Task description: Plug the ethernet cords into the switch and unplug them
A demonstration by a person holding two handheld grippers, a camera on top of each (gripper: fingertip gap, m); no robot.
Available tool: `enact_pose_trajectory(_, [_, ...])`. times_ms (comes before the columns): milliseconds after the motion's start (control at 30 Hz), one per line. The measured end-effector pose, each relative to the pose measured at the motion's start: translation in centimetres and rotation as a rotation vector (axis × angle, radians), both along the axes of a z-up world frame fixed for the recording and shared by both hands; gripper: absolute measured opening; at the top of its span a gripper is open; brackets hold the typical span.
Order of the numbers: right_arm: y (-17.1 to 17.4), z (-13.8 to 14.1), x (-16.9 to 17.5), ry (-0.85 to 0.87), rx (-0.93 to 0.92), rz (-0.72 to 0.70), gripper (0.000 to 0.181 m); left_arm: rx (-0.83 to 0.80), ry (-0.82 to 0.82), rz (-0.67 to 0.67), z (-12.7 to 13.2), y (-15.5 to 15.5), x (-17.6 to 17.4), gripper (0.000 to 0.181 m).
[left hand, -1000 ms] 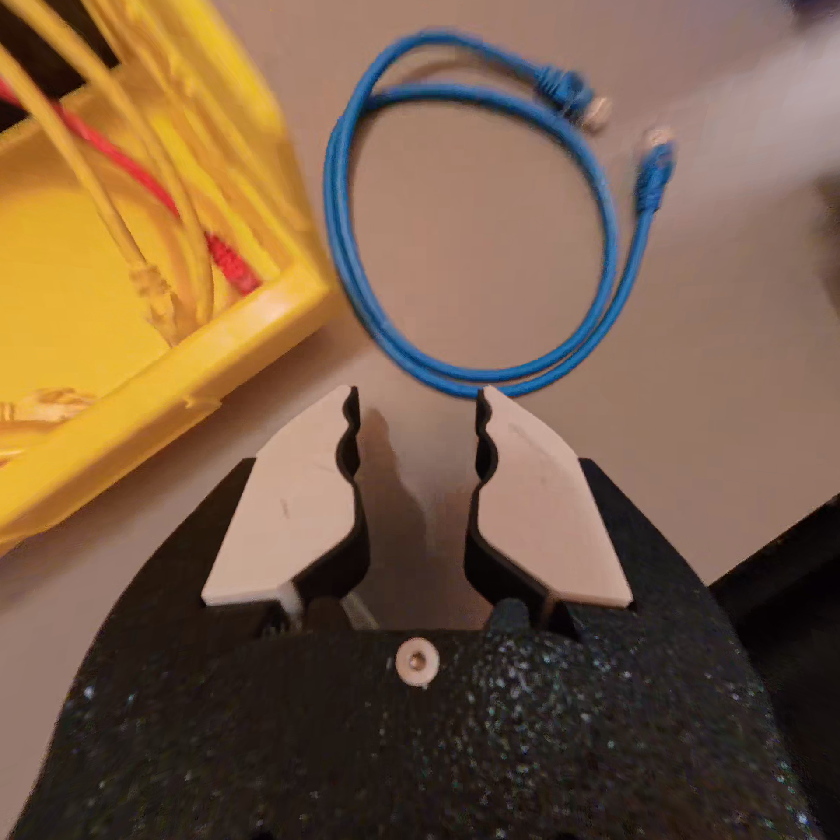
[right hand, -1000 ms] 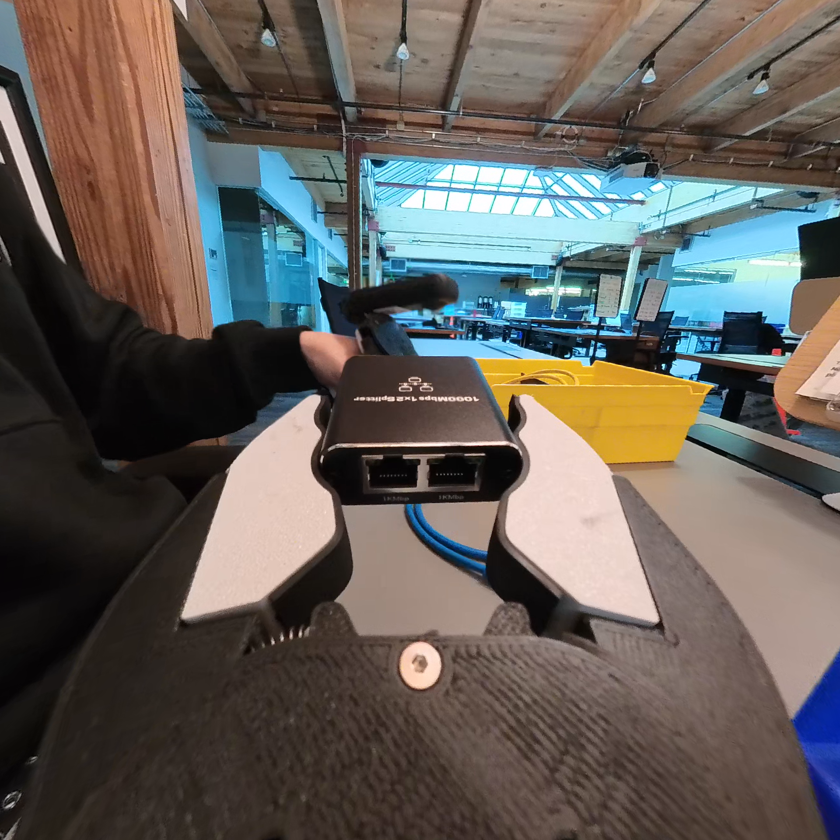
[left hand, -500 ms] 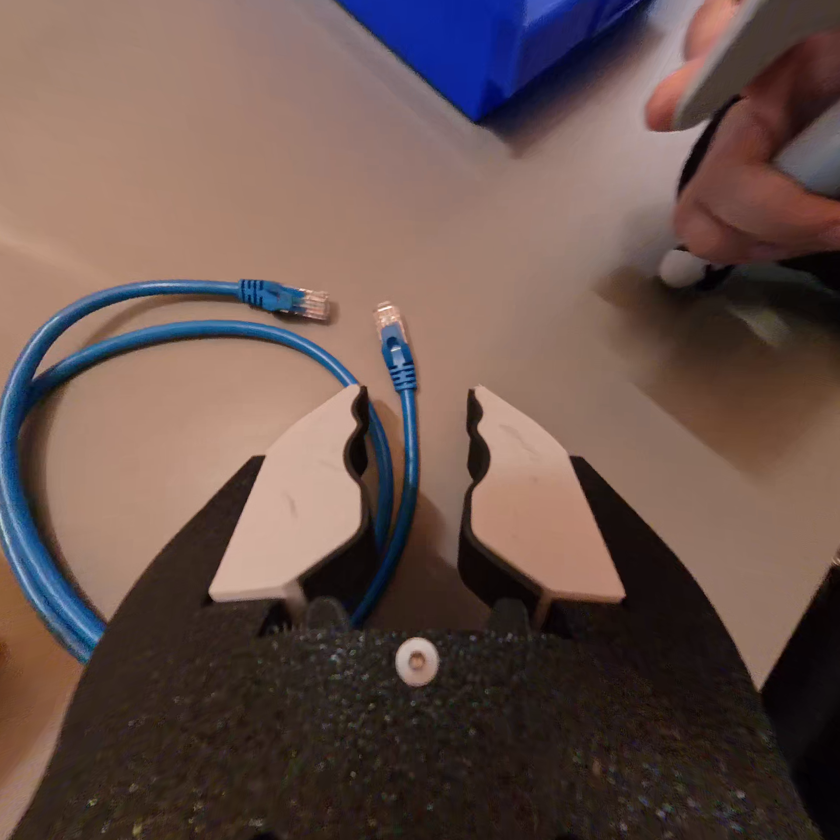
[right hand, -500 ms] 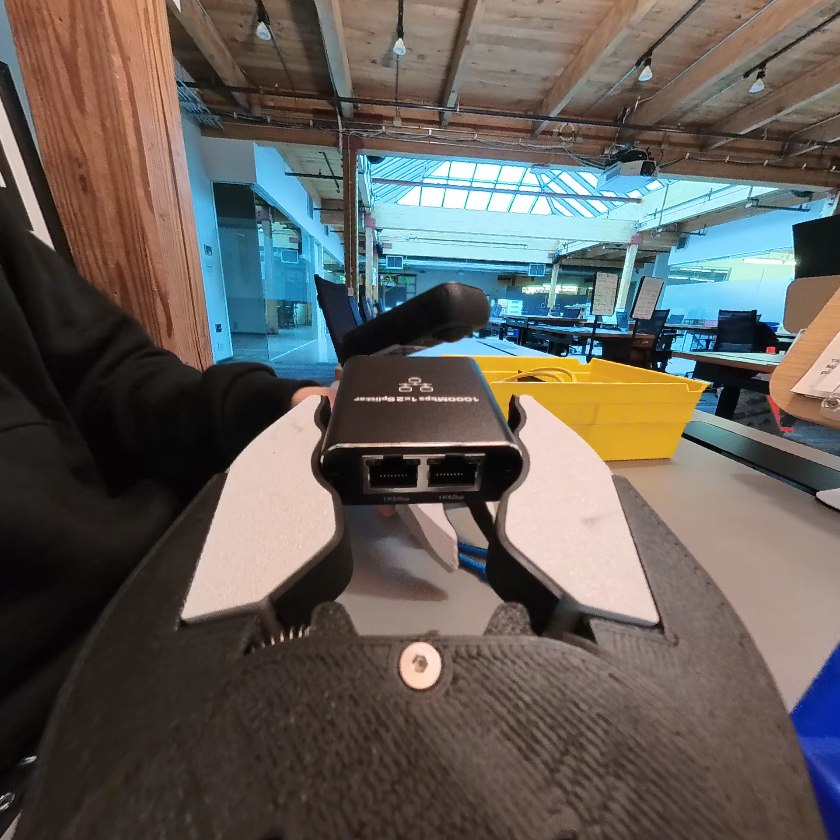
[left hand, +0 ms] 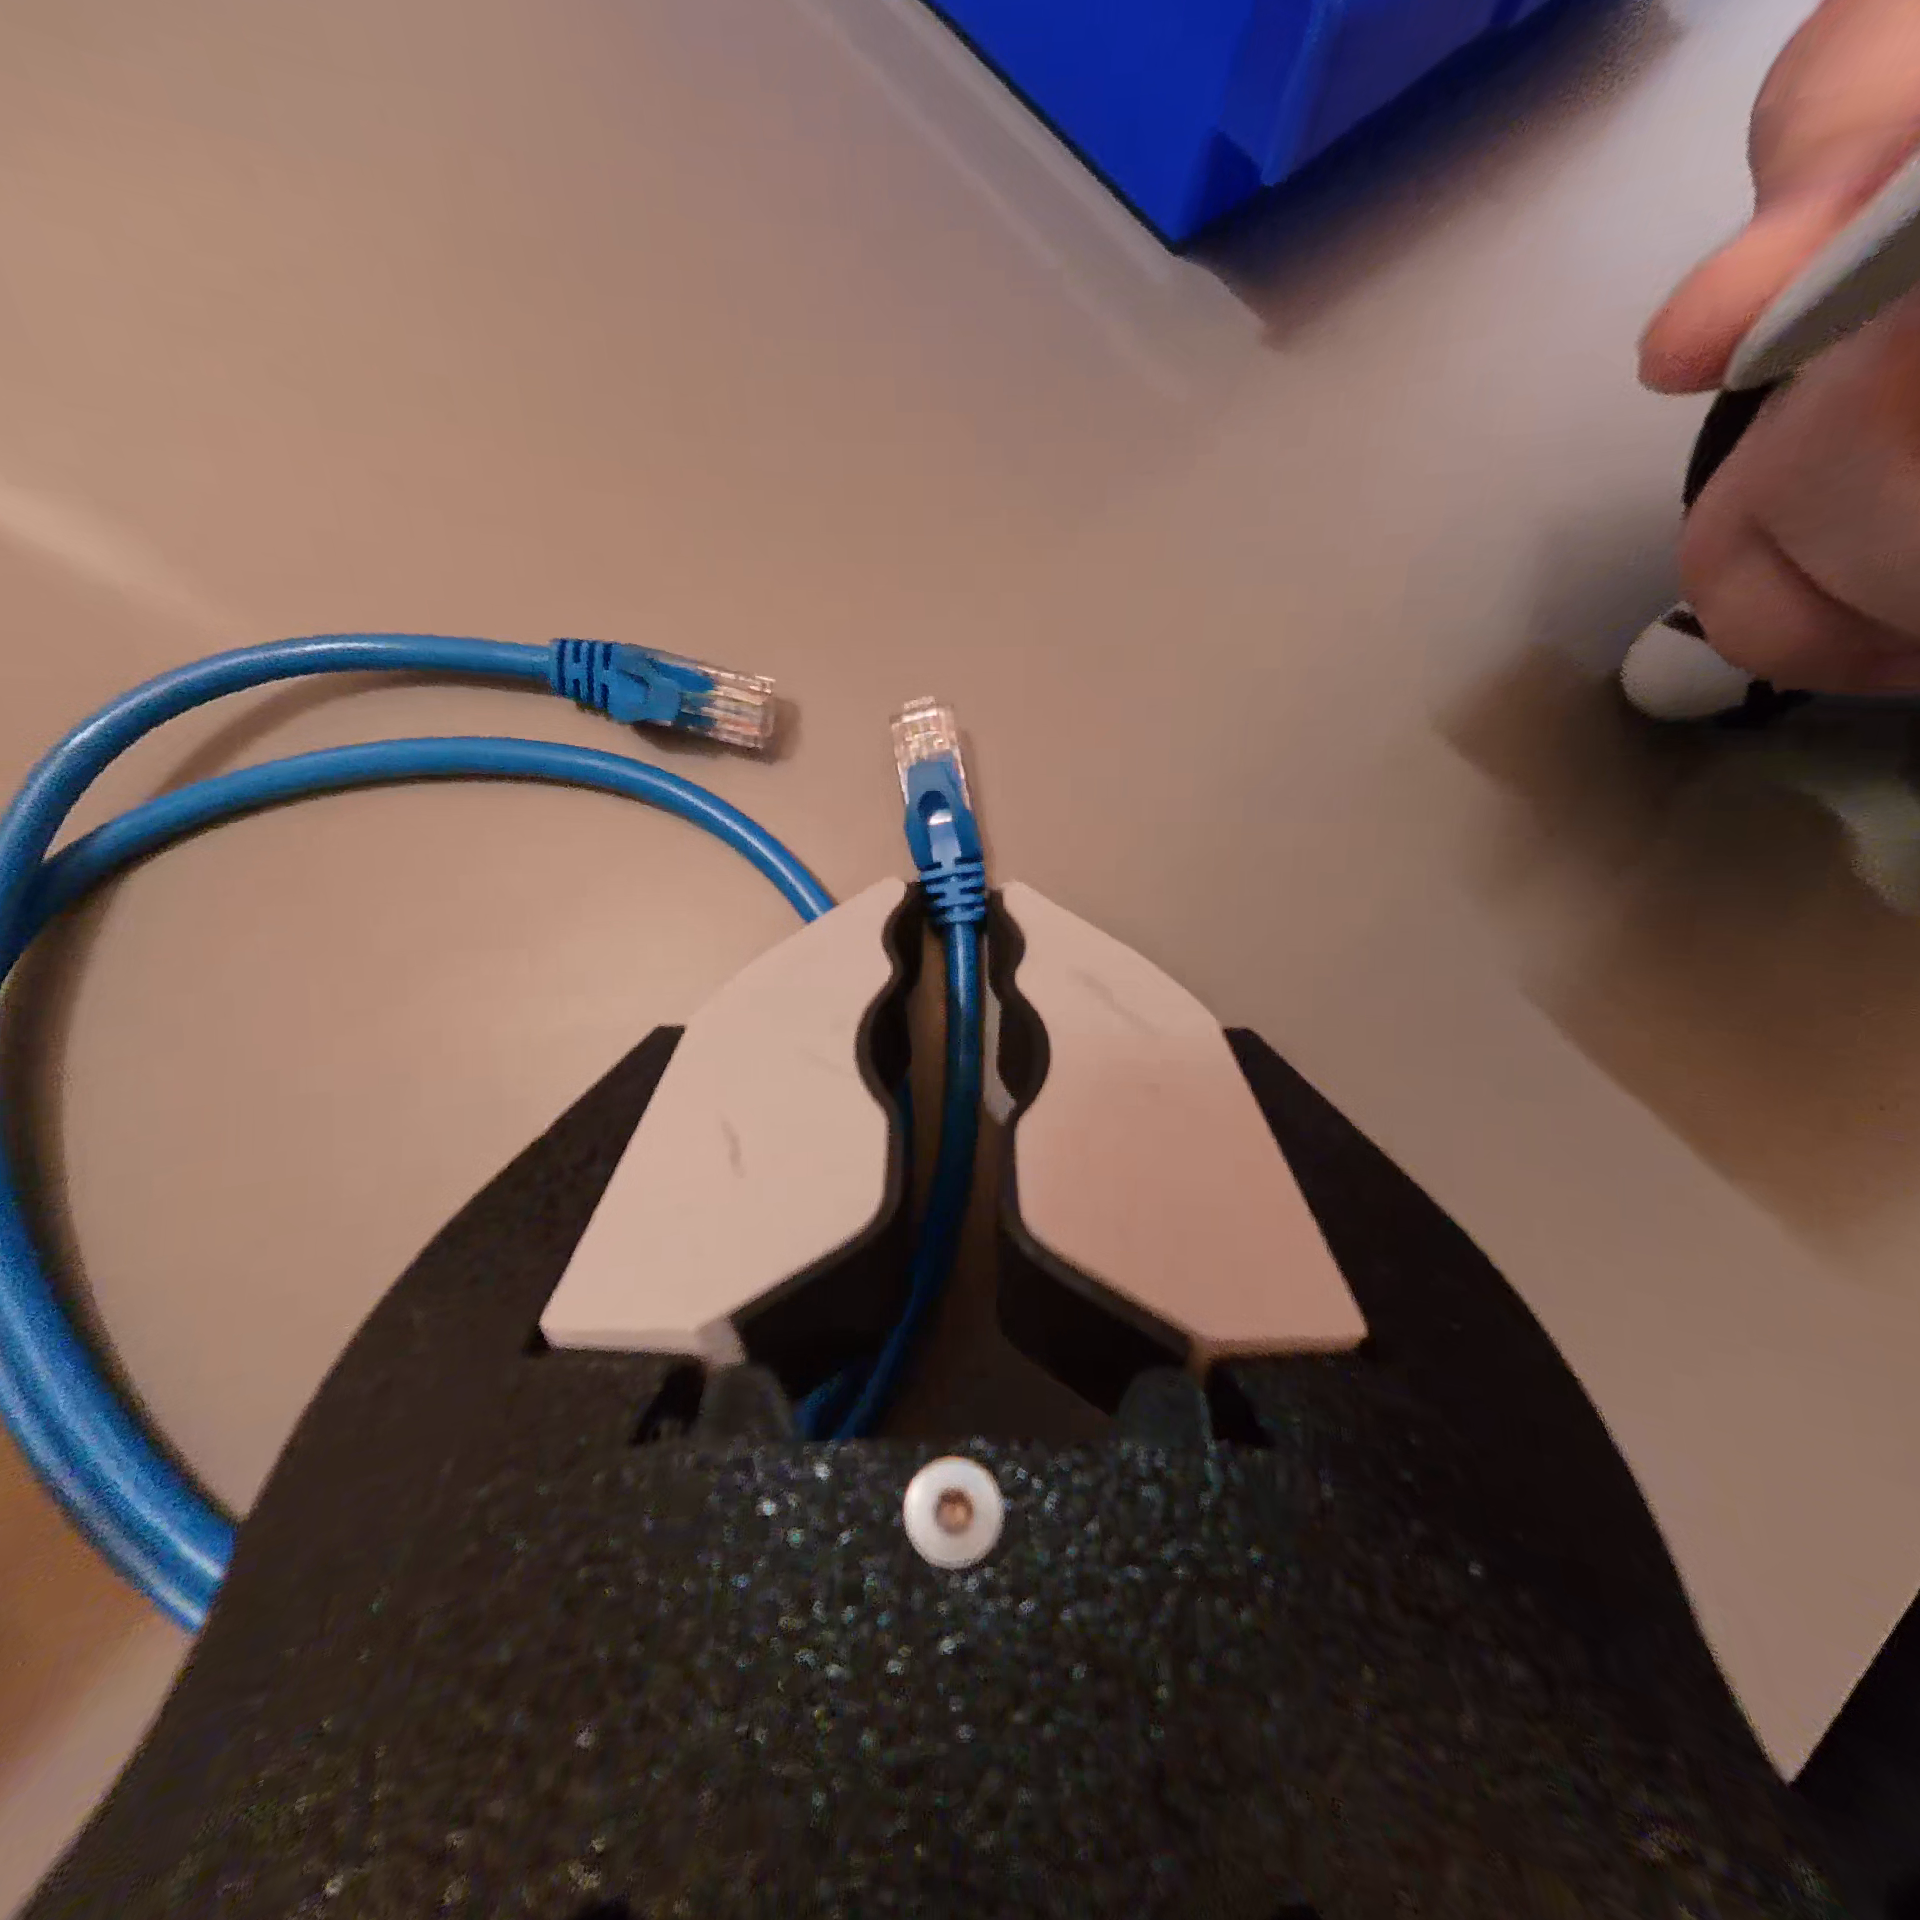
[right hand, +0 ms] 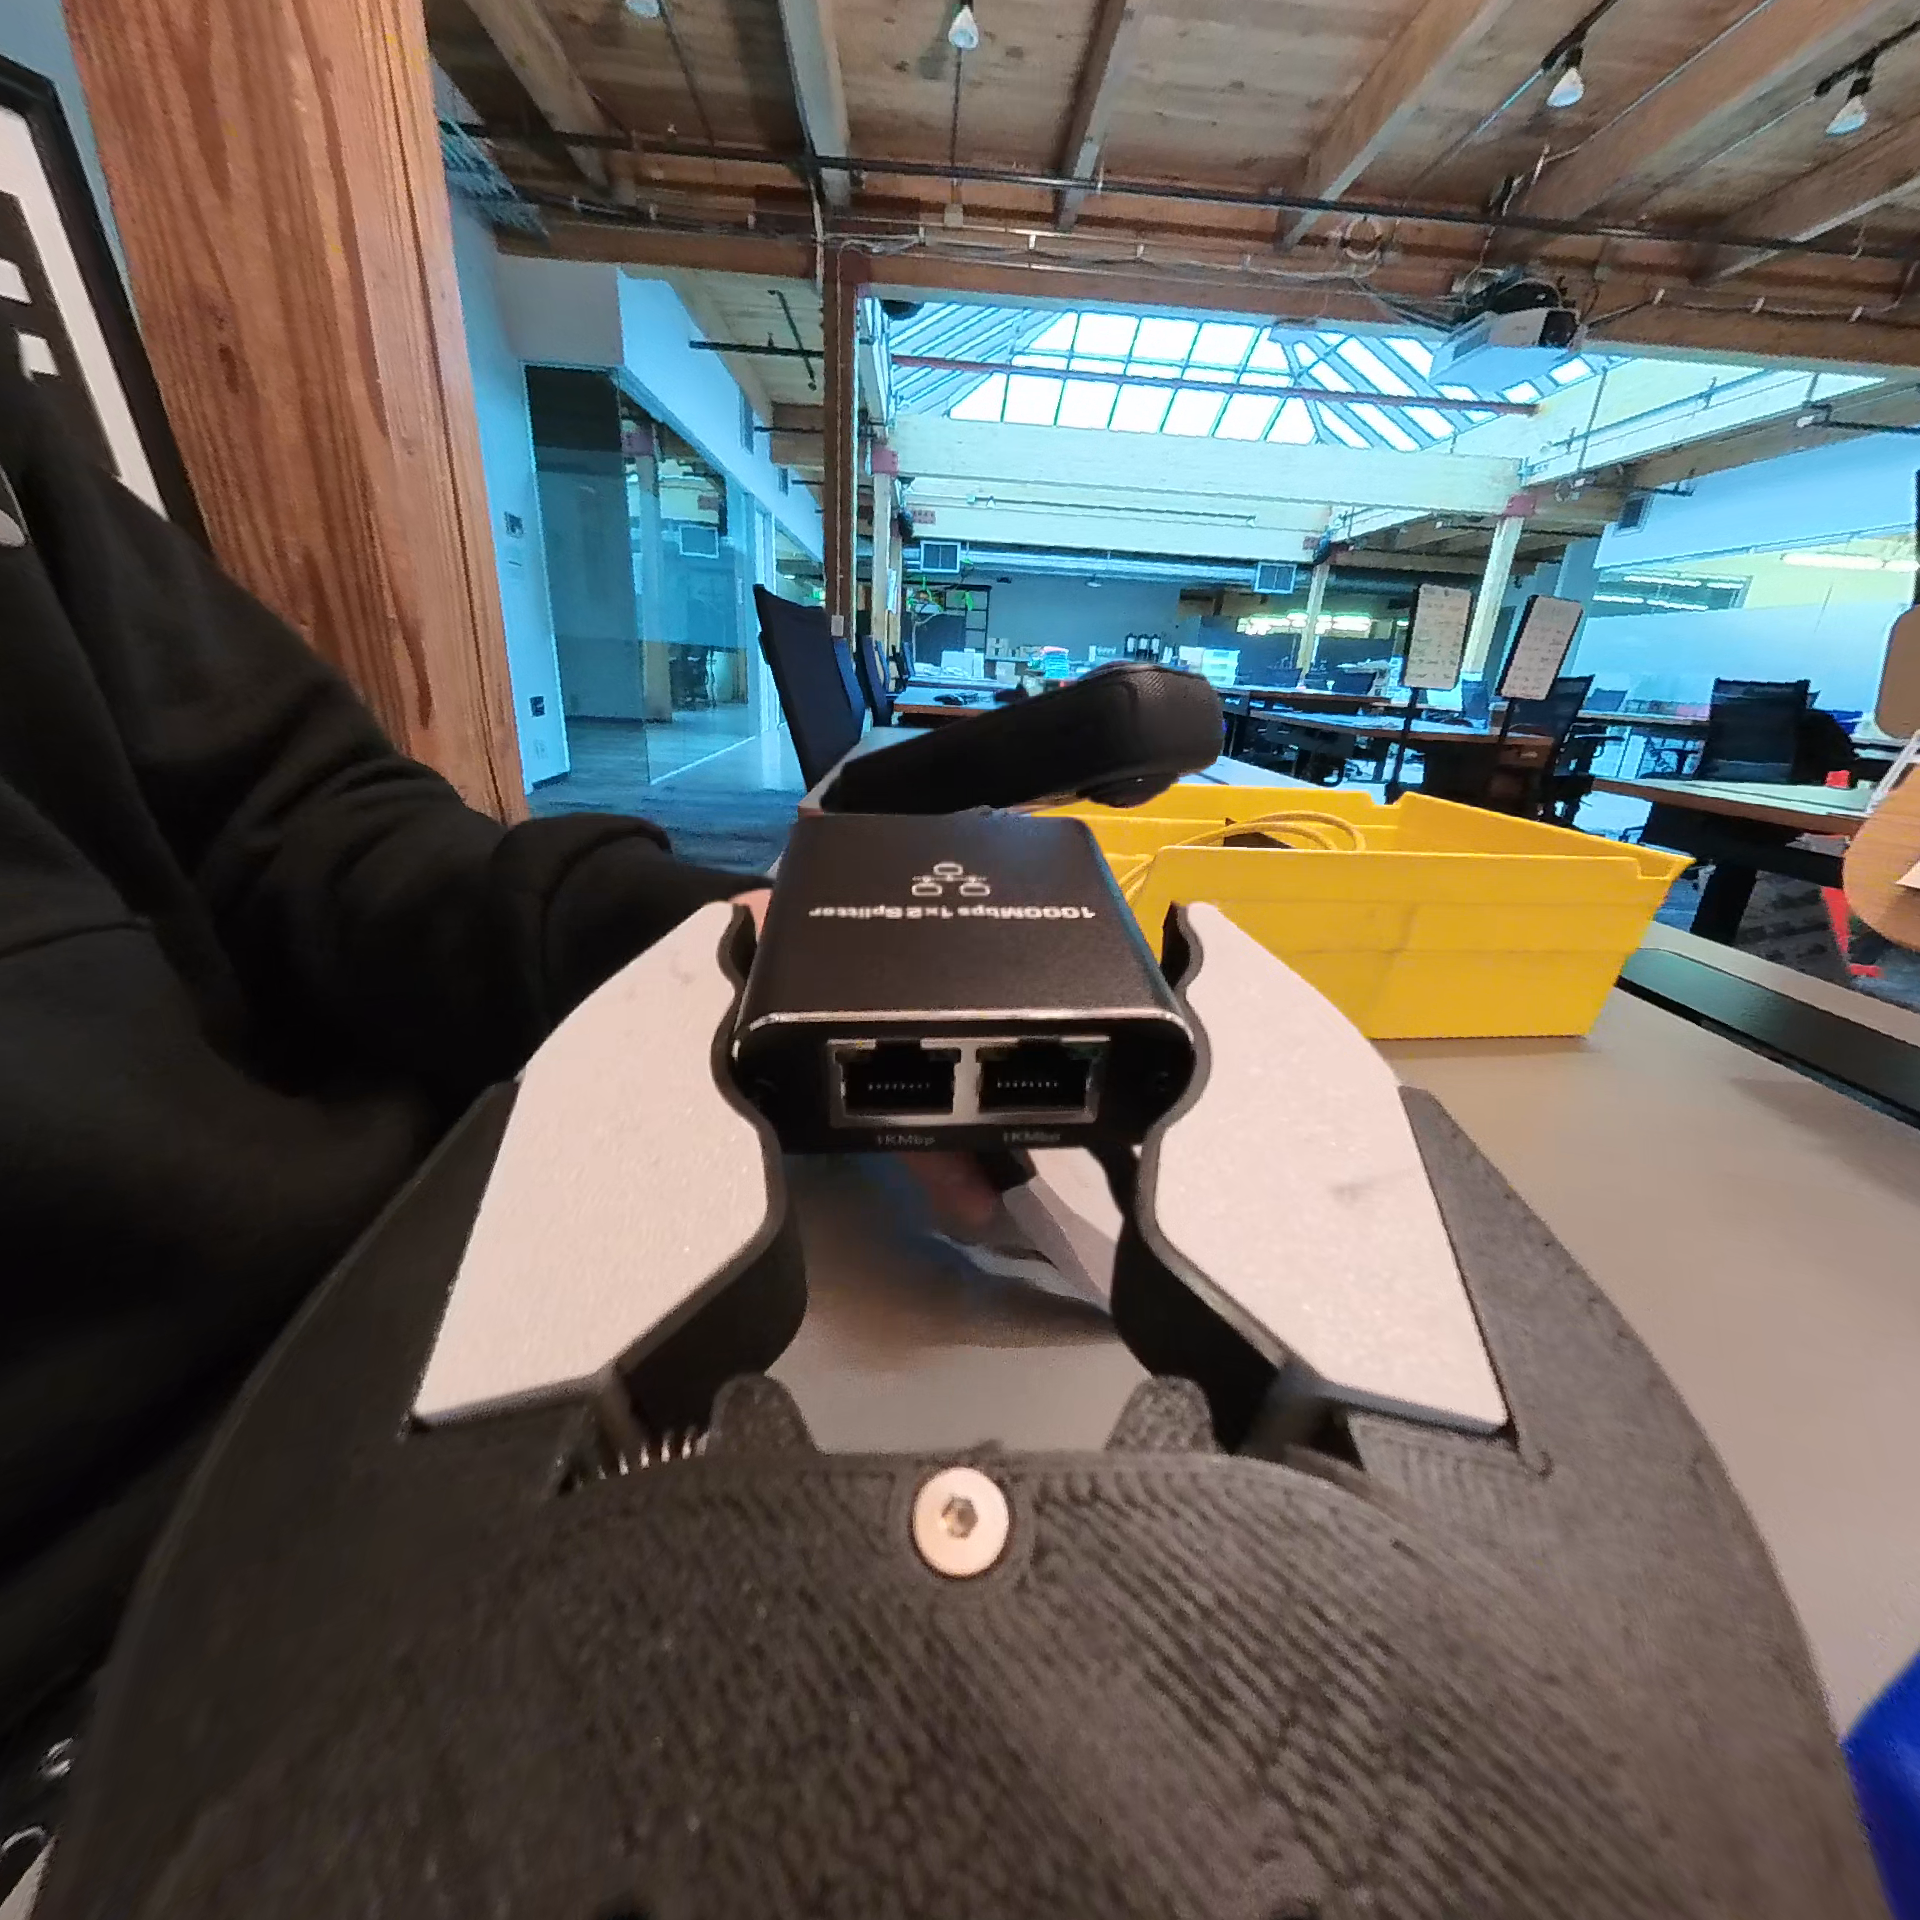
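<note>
A blue ethernet cord point(left hand: 343, 764) lies looped on the tan table. My left gripper point(left hand: 951, 896) is shut on the blue cord just behind one clear plug point(left hand: 928, 740), which sticks out past the fingertips. The cord's other plug point(left hand: 717, 707) lies free on the table to the left. My right gripper point(right hand: 961, 925) is shut on a small black switch point(right hand: 951, 966) and holds it above the table, its two empty ports facing my camera. The left gripper's black body point(right hand: 1039, 743) shows just behind the switch.
A blue bin point(left hand: 1247, 94) stands at the far side of the table. A yellow bin point(right hand: 1403, 925) with yellow cords stands behind the switch. A hand point(left hand: 1818, 436) holding the right gripper shows at the right. A black sleeve point(right hand: 260, 883) fills the left.
My left gripper swung from the yellow bin across the cord loop to the plug end and closed on the cord. The right gripper kept holding the switch almost still.
</note>
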State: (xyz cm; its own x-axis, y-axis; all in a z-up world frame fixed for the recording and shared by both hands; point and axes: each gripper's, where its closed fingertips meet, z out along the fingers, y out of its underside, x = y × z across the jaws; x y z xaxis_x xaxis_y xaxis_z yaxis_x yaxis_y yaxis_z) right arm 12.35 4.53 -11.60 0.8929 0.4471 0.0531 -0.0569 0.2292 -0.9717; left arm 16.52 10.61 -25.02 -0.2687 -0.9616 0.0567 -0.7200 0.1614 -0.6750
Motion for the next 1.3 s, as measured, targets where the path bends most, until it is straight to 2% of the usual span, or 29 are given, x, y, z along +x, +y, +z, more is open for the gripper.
enact_pose_trajectory(33, [0.0, 0.0, 0.0, -0.003, -0.002, 0.000, 0.074, 0.009, -0.007, -0.011, 0.0, 0.0, 0.0, 0.010])
enact_pose_trajectory(467, [0.0, -0.1, 0.1, -0.003, -0.005, -0.003, 0.074, 0.185, -0.073, -0.096, 0.6, 0.2, -0.5, 0.010])
enact_pose_trajectory(600, [0.0, -0.1, 0.1, -0.003, -0.012, 0.003, 0.074, 0.251, -0.094, -0.179, 2.3, 0.2, -1.2, 0.010])
enact_pose_trajectory(800, [-0.1, -0.2, 0.0, -0.001, -0.020, 0.015, 0.074, 0.355, -0.113, -0.401, 6.3, -0.8, -3.4, 0.010])
enact_pose_trajectory(1000, [-0.2, -0.2, -0.4, 0.006, -0.022, 0.043, 0.074, 0.351, -0.109, -0.547, 10.8, -2.1, -5.5, 0.010])
enact_pose_trajectory(1100, [-0.2, -0.2, -0.4, 0.007, -0.024, 0.041, 0.074, 0.396, -0.103, -0.588, 11.7, -2.7, -6.1, 0.010])
enact_pose_trajectory(1300, [0.0, -0.4, -0.7, -0.017, -0.036, 0.040, 0.074, 0.454, -0.080, -0.648, 11.9, -3.3, -6.6, 0.010])
